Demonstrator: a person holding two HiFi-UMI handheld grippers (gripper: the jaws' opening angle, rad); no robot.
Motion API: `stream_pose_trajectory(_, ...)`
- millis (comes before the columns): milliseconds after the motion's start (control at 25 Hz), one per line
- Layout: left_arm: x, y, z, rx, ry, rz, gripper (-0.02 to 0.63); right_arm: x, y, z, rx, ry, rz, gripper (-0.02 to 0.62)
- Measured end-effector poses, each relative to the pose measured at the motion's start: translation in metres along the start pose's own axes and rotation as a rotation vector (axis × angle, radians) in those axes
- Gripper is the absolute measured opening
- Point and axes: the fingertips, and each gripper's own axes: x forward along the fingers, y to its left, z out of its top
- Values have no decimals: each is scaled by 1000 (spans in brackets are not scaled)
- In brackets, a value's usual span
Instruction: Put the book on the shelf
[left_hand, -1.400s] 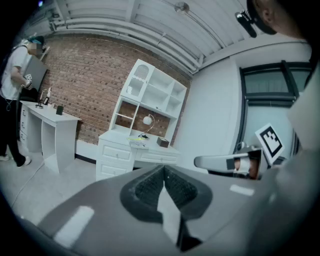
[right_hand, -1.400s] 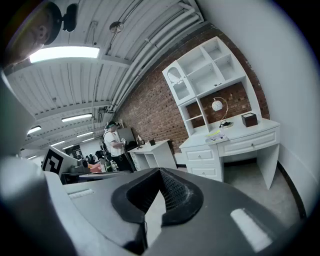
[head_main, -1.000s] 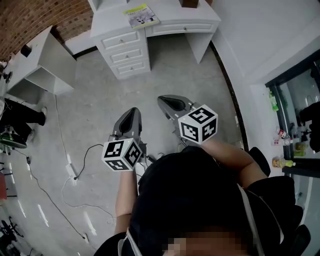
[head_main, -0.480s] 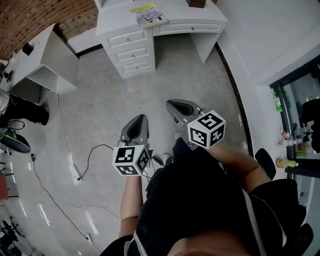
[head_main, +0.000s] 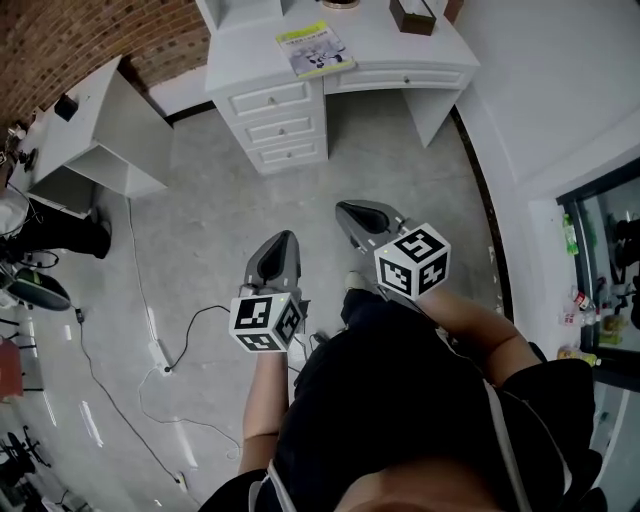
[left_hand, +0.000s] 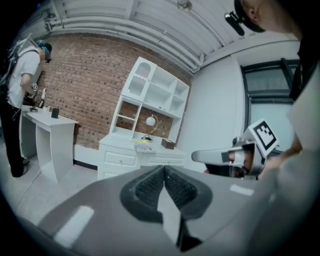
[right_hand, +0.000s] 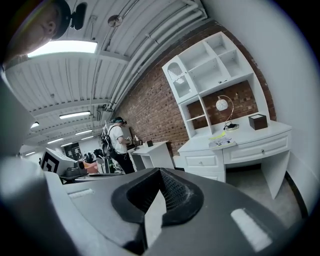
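The book (head_main: 313, 48), with a yellow-green and white cover, lies flat on a white desk (head_main: 390, 50) at the top of the head view; I also see the book (left_hand: 142, 145) in the left gripper view and the book (right_hand: 223, 140) in the right one. A white shelf unit (left_hand: 152, 97) with open compartments rises above the desk, and the shelf unit (right_hand: 212, 75) shows again from the right. My left gripper (head_main: 281, 243) and right gripper (head_main: 344, 209) hang over the grey floor, well short of the desk, both shut and empty.
The desk carries a lamp (left_hand: 149, 122) and a dark box (right_hand: 258, 121), and has drawers (head_main: 285, 125) on its left. A second white table (head_main: 95, 125) stands to the left, with a person (right_hand: 117, 145) beside it. Cables (head_main: 150, 340) trail over the floor.
Both grippers and the head camera have moved forward toward the desk; the desk and book now show more fully at the top of the head view. Both grippers stay shut.
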Motion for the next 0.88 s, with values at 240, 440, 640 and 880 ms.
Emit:
stream_pose_trajectory(240, 65, 8, 27, 33, 3, -10, 9, 35, -41, 29, -29, 8, 40, -2)
stream_pose_trajectory(440, 123, 14, 39, 38, 12, 6, 8, 56, -86, 45, -41, 7, 40, -2)
stream_pose_trajectory(640, 168, 17, 46, 37, 19, 6, 8, 71, -127, 54, -40, 9, 22, -2)
stream_pose_trajectory(880, 197, 30, 43, 12, 53, -6, 8, 85, -158, 57, -13, 8, -5, -2)
